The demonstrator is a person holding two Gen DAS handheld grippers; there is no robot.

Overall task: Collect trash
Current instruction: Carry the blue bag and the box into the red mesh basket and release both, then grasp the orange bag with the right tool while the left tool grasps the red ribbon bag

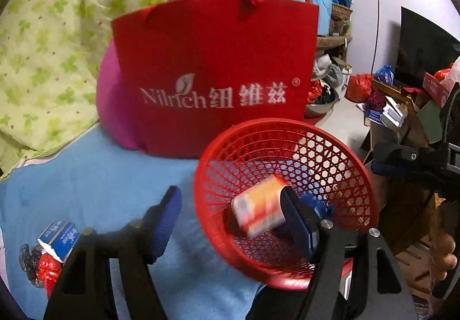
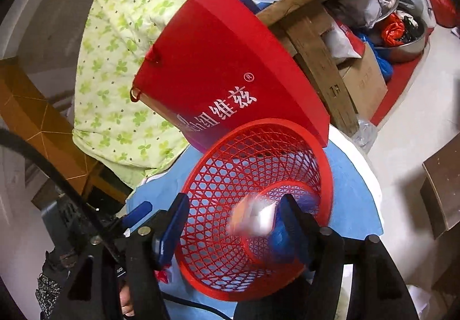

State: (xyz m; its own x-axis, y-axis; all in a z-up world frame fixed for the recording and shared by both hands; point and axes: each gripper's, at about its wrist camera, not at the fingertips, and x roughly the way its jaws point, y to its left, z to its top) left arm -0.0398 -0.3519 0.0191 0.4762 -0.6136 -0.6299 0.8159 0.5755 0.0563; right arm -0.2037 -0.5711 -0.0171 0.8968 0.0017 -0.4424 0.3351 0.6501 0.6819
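Baskets aside, the scene was a blue cloth (image 1: 95, 176) with a red mesh basket (image 1: 339, 153) tipped on its side at the cloth's 4 o'clock edge, mouth toward both cameras. In the left wrist view, the left gripper (image 1: 230, 210) had its jaws apart, gripping nothing; a blurred orange-and-white box (image 1: 257, 212) hung in the basket's mouth, just beside the right finger (image 1: 293, 219). Whether it touched that finger I could not tell. At 8 o'clock lay a blue-and-white carton (image 1: 59, 236) with red wrapper (image 1: 47, 269) beside it. A red bag (image 1: 212, 75) stood at 12 o'clock. The right gripper (image 2: 230, 222) was likewise open around the basket's near rim, the box (image 2: 253, 219) a blur between its fingers.
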